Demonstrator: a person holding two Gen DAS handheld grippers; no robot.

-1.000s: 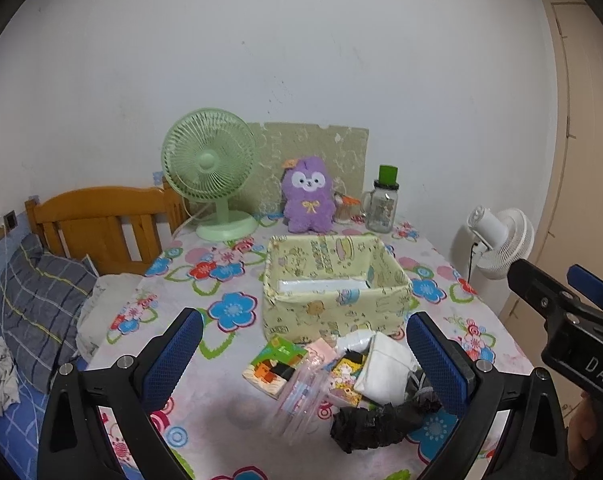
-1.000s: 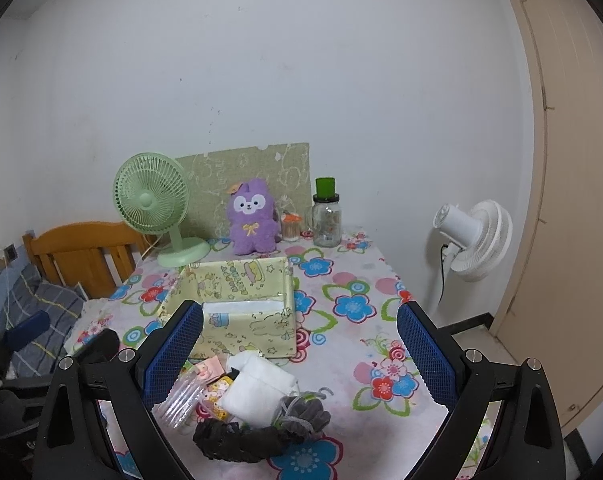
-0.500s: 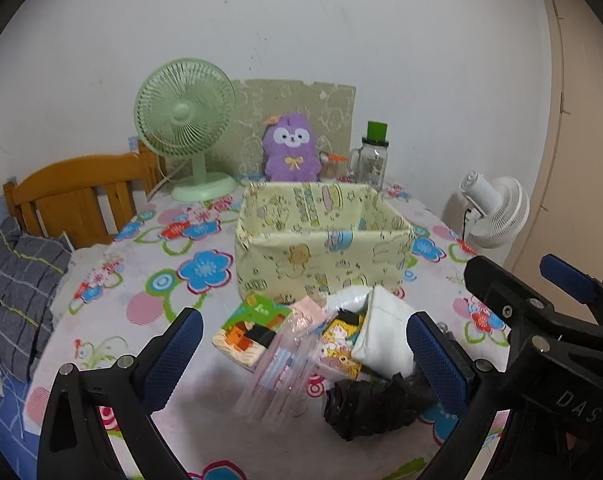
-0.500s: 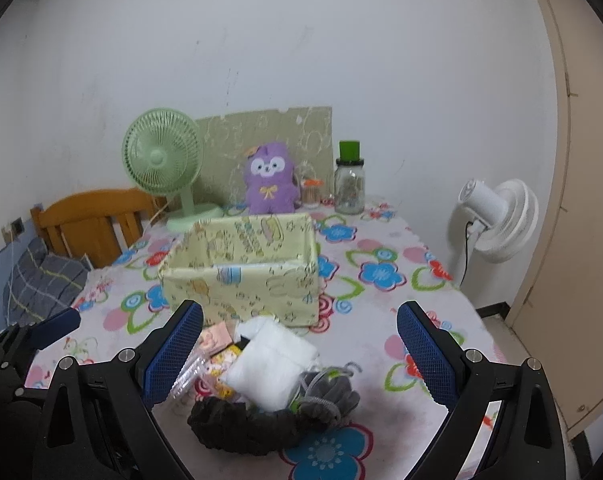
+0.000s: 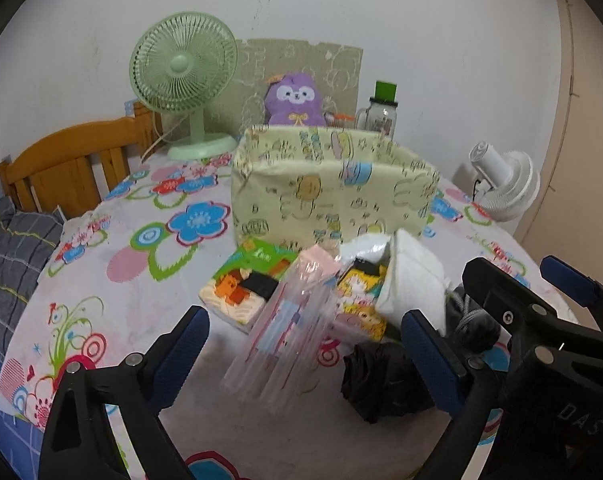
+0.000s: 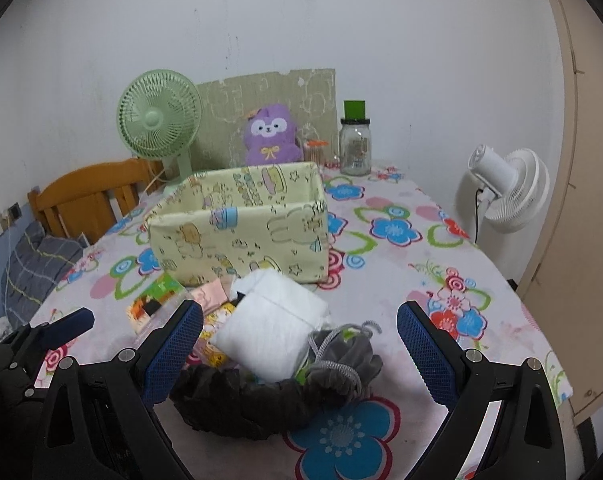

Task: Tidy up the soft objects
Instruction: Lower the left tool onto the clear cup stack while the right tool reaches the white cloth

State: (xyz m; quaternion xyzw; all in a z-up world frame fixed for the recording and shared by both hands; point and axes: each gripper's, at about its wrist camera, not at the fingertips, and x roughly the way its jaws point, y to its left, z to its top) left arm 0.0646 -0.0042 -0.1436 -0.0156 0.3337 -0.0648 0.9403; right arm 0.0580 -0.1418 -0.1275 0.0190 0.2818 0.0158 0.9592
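A heap of soft things lies on the flowered tablecloth (image 5: 133, 320) in front of a yellow cartoon fabric box (image 5: 333, 196). The heap holds a clear plastic pack (image 5: 289, 328), a green and orange tissue pack (image 5: 249, 280), a white padded pack (image 6: 273, 320), a black cloth (image 6: 241, 400) and a grey drawstring pouch (image 6: 341, 356). My left gripper (image 5: 301, 328) hovers low over the clear pack. Its jaws are closing, with the pack between them but untouched. My right gripper (image 6: 299, 316) stands wide open above the white pack and black cloth.
Behind the box stand a green desk fan (image 5: 183, 80), a purple plush (image 5: 295, 100) and a glass jar with a green lid (image 5: 383, 112). A white fan (image 5: 501, 184) stands off the table at the right. A wooden headboard (image 5: 69, 160) and grey pillow (image 5: 9, 248) lie left.
Both grippers have sunk toward the heap, so the box now shows from the side. The left jaws have narrowed a little. Nothing on the table has moved.
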